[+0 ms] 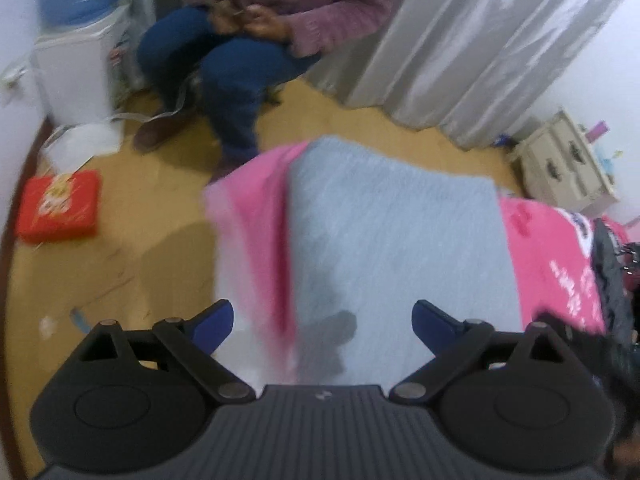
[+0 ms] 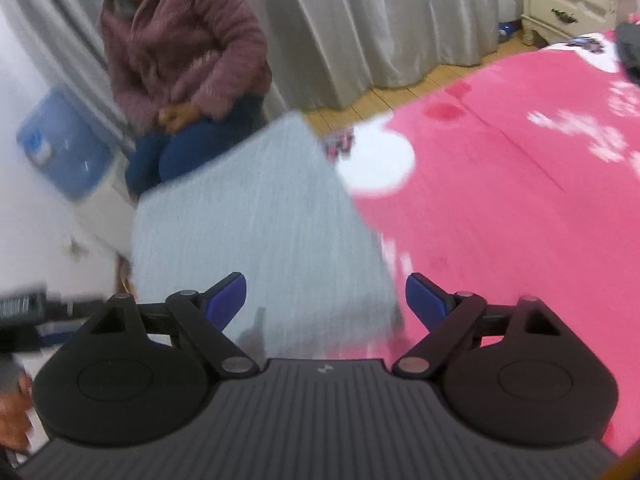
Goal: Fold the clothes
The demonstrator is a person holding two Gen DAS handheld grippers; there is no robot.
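Grey knitted garment (image 1: 396, 236), already lying as a flat, straight-edged rectangle, rests on the near corner of the pink printed bedspread (image 2: 500, 184); its far edge reaches the bed's corner and pink shows on both sides of it. Your left gripper (image 1: 323, 322) hovers over the garment's near end with its blue-tipped fingers (image 1: 214, 320) spread wide and nothing between them. Your right gripper (image 2: 326, 298) hangs over the garment's near right corner, also released and empty.

A tidy rectangle fits either a finished fold or a stage with another fold due, so judge that before committing. If you fold again, pinch both layers at the near corners together and keep the edges matched, since the soft ribbed knit looks thick and will slide on the smooth bedspread. Both views are motion-blurred, so slow down near the cloth.

Beyond the garment's far edge, a seated person in a fuzzy mauve jacket (image 2: 180, 40) and blue trousers sits before pale grey curtains (image 1: 480, 40). Left of the garment, a red box (image 1: 60, 208) lies on the wooden floor; right of it stands a cream bedside cabinet (image 1: 568, 160).
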